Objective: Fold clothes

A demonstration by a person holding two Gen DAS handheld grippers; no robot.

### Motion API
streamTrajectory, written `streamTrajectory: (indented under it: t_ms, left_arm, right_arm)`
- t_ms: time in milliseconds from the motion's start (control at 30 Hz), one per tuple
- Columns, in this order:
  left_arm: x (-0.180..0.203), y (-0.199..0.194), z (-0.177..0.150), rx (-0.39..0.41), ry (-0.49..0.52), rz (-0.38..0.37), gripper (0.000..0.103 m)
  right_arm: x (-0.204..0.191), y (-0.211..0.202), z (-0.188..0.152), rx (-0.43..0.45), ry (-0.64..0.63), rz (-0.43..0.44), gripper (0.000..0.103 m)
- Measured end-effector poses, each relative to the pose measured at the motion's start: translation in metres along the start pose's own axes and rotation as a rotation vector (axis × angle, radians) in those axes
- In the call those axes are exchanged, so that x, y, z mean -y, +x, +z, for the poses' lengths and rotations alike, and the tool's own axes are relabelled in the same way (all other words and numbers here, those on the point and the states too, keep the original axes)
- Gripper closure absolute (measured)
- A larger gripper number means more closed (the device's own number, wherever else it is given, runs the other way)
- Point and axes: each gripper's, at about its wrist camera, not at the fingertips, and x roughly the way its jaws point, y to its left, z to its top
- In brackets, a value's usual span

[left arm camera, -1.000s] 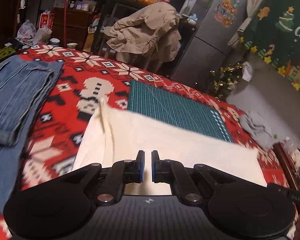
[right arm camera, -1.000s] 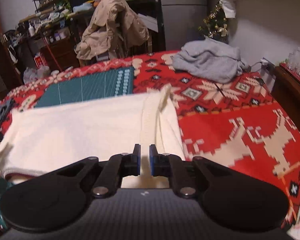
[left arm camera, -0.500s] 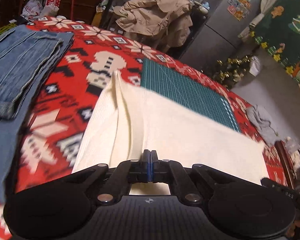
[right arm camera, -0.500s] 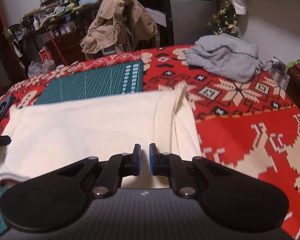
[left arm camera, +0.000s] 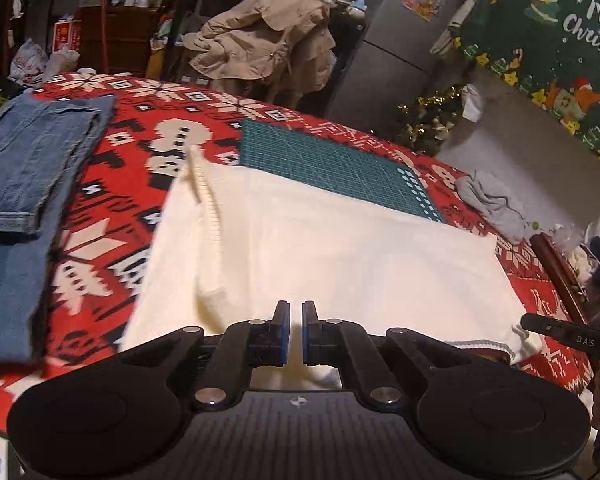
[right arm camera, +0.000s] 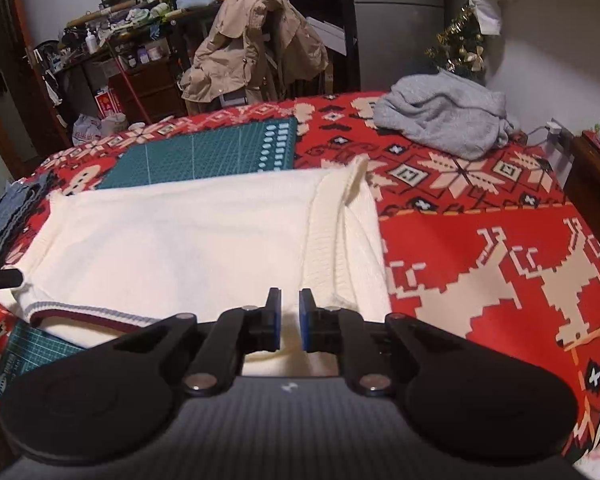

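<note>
Red cloth: red patterned knit tablecloth (right arm camera: 480, 248) covers the whole work surface.
Cream garment: cream knitted sweater (left arm camera: 340, 256) lies flat mid-table, both sleeves folded inward, far edge overlapping the green gridded cutting mat (left arm camera: 328, 160).
Denim: folded blue jeans (left arm camera: 32, 160) lie left, apart from the sweater.
Grey heap: crumpled grey garment (right arm camera: 440, 116) sits at the far right corner.
Left gripper (left arm camera: 295, 332): jaws slightly parted, holding nothing, over the near hem.
Right gripper (right arm camera: 289, 320): same, narrow gap, empty.
Risk: a one-layer pinch could drag a sleeve loose; lifting unevenly would skew the fold.
Obstruction: none apparent.
</note>
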Motion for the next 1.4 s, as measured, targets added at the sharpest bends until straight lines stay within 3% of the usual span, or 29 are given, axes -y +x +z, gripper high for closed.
streamTrajectory:
  t_ms: [400,633,900,1100,1200,1400]
  left_arm:
    - [-0.002,-0.009,-0.020,-0.042,0.086,0.061,0.099]
    - [0.003,-0.019,-0.014,0.012,0.098,0.050,0.099]
    - [-0.022,-0.006,-0.015,-0.005,-0.008,0.080,0.099]
    - [-0.020,-0.014,-0.023,-0.031,-0.008,0.096,0.099]
    - [-0.015,-0.022,-0.025,-0.026,-0.004,0.070,0.098]
    - [0.014,-0.025,-0.022,0.008,0.111,0.003,0.098]
  right_arm:
    - [-0.006,-0.003,-0.019,-0.042,-0.054,0.006,0.094]
    - [-0.015,-0.011,-0.013,-0.010,-0.073,0.053,0.094]
    - [-0.023,0.001,-0.010,-0.010,-0.061,0.069,0.094]
    - [-0.024,0.000,-0.023,-0.040,-0.080,0.066,0.094]
    - [-0.024,-0.005,-0.023,-0.051,-0.098,0.067,0.094]
    - [-0.029,-0.014,-0.017,-0.030,-0.109,0.082,0.094]
